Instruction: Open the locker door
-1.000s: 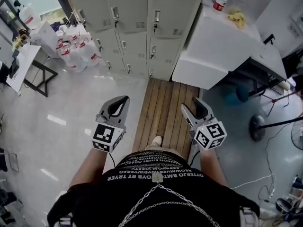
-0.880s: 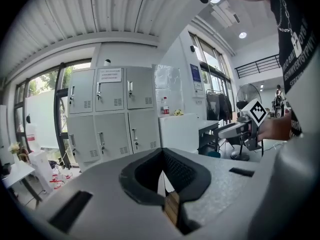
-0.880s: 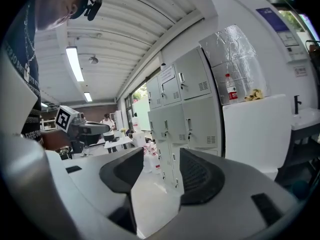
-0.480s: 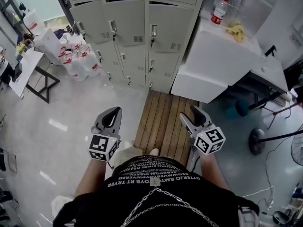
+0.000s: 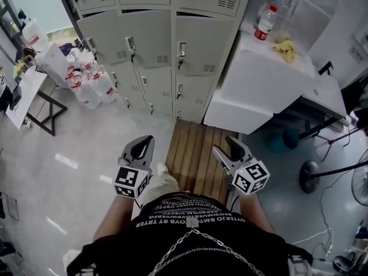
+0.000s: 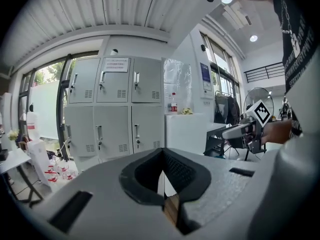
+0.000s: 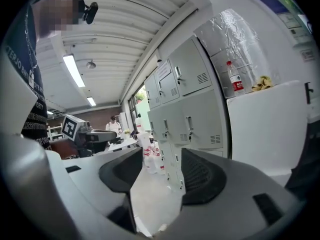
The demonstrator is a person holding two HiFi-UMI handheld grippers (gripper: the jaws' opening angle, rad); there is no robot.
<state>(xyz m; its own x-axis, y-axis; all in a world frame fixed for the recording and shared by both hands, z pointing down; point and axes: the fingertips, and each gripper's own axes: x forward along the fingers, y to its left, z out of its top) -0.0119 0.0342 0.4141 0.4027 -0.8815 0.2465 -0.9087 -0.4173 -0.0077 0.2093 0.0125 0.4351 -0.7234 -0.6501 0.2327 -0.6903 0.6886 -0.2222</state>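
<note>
Head view: locker bank (image 5: 155, 39) stands far ahead, doors shut; left gripper (image 5: 149, 139) and right gripper (image 5: 225, 145) near, well short of it.
Left gripper view: jaws pinched together, empty. Right gripper view: jaws apart, just opening on nothing; a hurried reach could overshoot the slim door handle (image 7: 189, 123) and skid off.

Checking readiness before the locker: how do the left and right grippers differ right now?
The left gripper has its jaws together; the right gripper has them apart, and they have just been opening. The left gripper hangs over pale floor, the right gripper over the wooden boards. Both are empty and point toward the lockers.
</note>
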